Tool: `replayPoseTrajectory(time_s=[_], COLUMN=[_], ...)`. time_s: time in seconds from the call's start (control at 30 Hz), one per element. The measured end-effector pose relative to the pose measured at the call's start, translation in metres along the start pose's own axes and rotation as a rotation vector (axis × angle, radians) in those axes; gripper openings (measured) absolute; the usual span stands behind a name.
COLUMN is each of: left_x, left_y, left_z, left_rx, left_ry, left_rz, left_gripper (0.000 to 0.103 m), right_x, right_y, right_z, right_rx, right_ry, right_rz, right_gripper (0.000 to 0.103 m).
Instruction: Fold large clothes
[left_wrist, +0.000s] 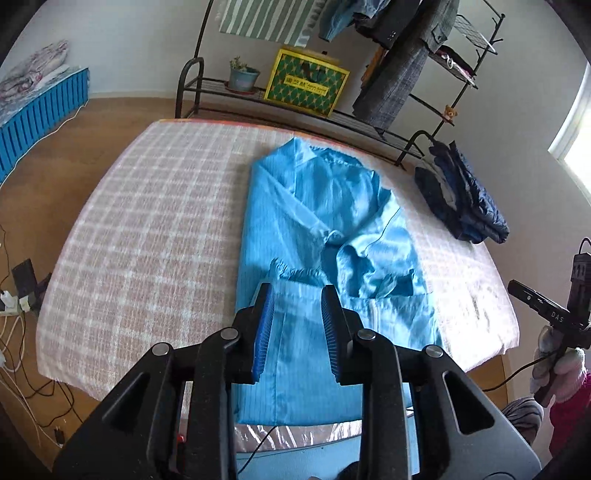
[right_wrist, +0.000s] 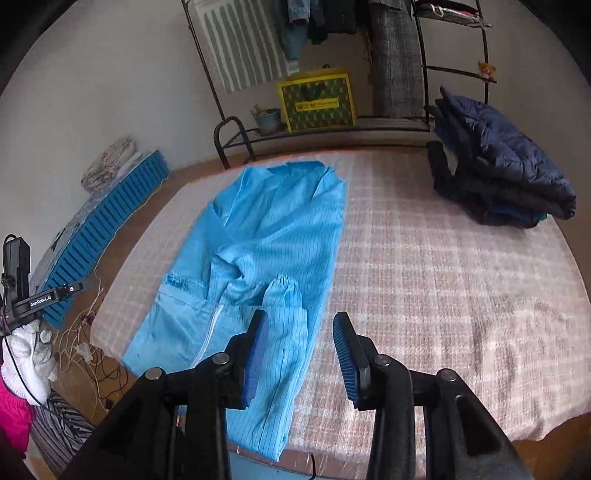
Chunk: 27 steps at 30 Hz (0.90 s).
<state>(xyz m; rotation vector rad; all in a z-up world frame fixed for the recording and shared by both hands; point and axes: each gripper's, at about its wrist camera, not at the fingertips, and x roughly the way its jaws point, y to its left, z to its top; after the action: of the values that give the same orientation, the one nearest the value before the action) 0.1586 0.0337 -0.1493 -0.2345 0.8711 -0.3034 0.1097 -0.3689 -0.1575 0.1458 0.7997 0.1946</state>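
A light-blue pinstriped work coat (left_wrist: 325, 236) lies lengthwise on a bed covered by a pink-and-white checked blanket (left_wrist: 147, 229), both sleeves folded inward across its front, elastic cuffs resting near the zip, and its hem reaching the bed's near edge. The left tool (left_wrist: 297, 328) hangs above the coat's lower part, its blue ribbed pads (left_wrist: 263, 332) parted and gripping nothing. The right tool (right_wrist: 299, 354) hangs over the coat's right edge, likewise released, with only air between its pads. A folded stack of dark navy quilted garments (right_wrist: 506, 173) rests at the bed's far right corner, well apart from the coat. Gloved hands (right_wrist: 31, 354) carry both tools.
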Motion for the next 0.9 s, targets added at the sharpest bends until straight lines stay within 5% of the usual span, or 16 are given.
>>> replayPoseTrajectory(time_s=[0.2,0.33,0.47,0.53,0.63,0.9], left_x=[0.012,0.065,0.139,0.179,0.241,0.374], left_y=[-0.053,-0.079,-0.092,-0.097,-0.101,-0.099], left_z=[0.076,0.129,0.172,0.187,0.203,0.211], left_rx=[0.103,0.149,0.133,0.129,0.101,-0.003], left_ry=[-0.054,-0.042,-0.001,0.022,0.081,0.188], left_rz=[-0.092,-0.123,-0.163,-0.185,-0.228,-0.299], left_gripper=[0.026,0.026,0.026,0.025,0.011,0.010], right_x=[-0.005,0.026,0.093,0.137,0.204,0.339], right_y=[-0.002,-0.021,-0.048,-0.066,-0.098,-0.143], right_z=[0.072,0.125,0.165,0.176,0.178,0.171], right_rx=[-0.046,-0.004,0.055,0.122,0.255,0.447], right_ry=[-0.093,-0.062,-0.004,0.049,0.106,0.204], right_rz=[0.002,0.047,0.069,0.094,0.149,0.248], right_gripper=[0.063,0.064,0.063,0.047,0.042,0.040])
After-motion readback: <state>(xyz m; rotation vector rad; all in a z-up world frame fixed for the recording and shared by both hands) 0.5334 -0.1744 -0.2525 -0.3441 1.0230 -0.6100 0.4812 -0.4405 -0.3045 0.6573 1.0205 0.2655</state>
